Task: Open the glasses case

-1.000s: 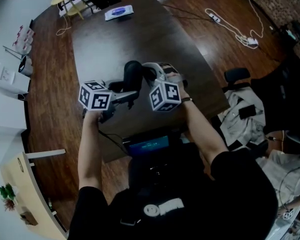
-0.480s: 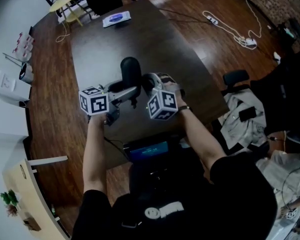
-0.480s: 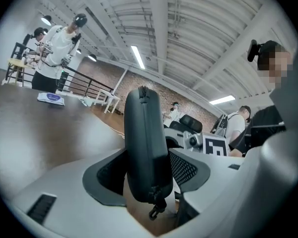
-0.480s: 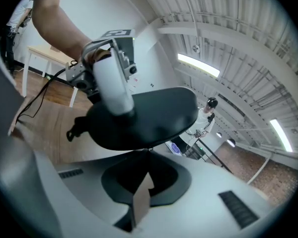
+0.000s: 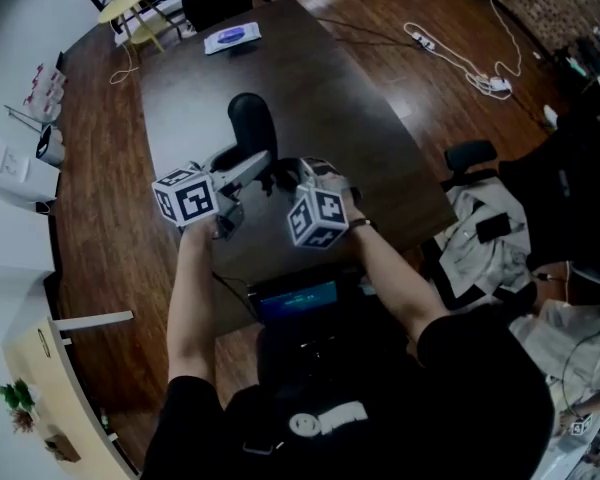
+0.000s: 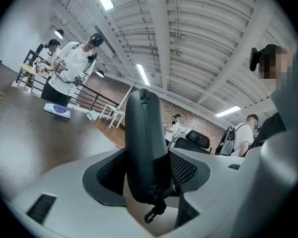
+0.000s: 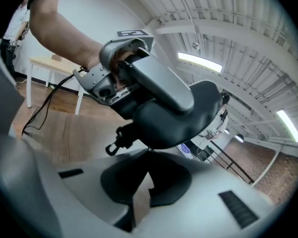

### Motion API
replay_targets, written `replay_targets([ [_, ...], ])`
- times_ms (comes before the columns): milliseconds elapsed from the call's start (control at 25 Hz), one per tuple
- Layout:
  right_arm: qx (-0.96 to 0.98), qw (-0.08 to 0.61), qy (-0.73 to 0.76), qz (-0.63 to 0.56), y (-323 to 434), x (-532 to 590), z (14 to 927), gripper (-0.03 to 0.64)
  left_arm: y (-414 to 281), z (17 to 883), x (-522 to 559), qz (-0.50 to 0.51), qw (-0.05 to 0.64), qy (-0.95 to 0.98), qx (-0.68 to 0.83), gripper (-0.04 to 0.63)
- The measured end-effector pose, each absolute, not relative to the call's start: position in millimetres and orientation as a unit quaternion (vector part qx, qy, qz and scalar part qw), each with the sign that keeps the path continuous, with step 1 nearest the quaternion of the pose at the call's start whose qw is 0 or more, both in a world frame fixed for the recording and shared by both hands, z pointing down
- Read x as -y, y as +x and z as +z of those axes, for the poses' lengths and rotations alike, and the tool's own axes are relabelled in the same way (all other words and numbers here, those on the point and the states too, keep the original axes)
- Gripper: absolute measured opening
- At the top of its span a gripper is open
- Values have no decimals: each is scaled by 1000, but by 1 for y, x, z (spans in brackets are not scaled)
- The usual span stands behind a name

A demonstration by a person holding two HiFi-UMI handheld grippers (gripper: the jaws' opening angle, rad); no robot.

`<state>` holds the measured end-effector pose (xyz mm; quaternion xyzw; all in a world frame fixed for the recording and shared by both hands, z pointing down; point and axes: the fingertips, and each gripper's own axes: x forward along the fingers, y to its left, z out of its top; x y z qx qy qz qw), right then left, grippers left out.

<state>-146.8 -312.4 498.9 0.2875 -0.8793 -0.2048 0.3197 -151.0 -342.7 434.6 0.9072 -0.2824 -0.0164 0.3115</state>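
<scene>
A black zip-up glasses case (image 5: 248, 123) is held upright above the dark table (image 5: 320, 98). My left gripper (image 5: 254, 165) is shut on the case's lower end. In the left gripper view the case (image 6: 144, 138) fills the gap between the meshed pads of the left gripper (image 6: 146, 170), and a small clasp (image 6: 154, 213) dangles from its zipper end. My right gripper (image 5: 285, 176) is shut just right of it. In the right gripper view the closed tips of the right gripper (image 7: 148, 155) touch the case (image 7: 184, 118) at its lower edge, beside the hanging clasp (image 7: 116, 142). Whether they pinch a zipper tab is hidden.
A lit screen (image 5: 295, 296) sits at the table's near edge, by my body. A blue-and-white packet (image 5: 232, 36) lies at the far end. An office chair with clothes (image 5: 480, 228) stands to the right, cables (image 5: 470, 63) lie on the floor, and people (image 6: 72, 66) stand beyond the table.
The left gripper has lifted and tilted up, carrying the case farther out over the table. The right gripper followed, staying shut at the case's lower end.
</scene>
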Motion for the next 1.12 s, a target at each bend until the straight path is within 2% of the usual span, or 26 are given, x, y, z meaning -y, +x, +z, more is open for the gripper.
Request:
replay_targets([
  [120,894,303,283,-172,-159,305,499,6,-153,431,347,-33,309,904,293,262],
  [320,931,227,280,-59,-158,304,496,11,-153,421,348,-66,310,902,294,256],
  [400,940,193,280,-11,-145,307,498,34,-158,419,348,-78,310,901,292,255],
  [440,947,162,276,30,-138,309,497,55,-161,417,349,-85,309,901,294,255],
  [520,955,51,251,150,-120,314,486,204,-166,413,349,-93,306,900,297,255],
  [600,938,-85,209,262,-105,319,462,243,-166,409,349,-98,299,904,289,255],
  [680,922,-158,179,306,-101,323,440,269,-160,403,346,-105,288,912,273,255],
  [840,923,-188,125,310,-121,314,428,357,-139,396,339,-112,279,925,232,255],
  [920,931,-185,118,292,-129,310,425,350,-132,391,334,-124,276,930,208,255],
  [960,934,-183,117,283,-131,309,424,312,-130,389,332,-127,273,932,201,255],
  [1000,937,-180,115,278,-131,308,424,301,-130,388,331,-125,268,934,198,255],
  [1120,944,-152,121,266,-131,307,431,298,-130,396,328,-93,245,944,202,255],
])
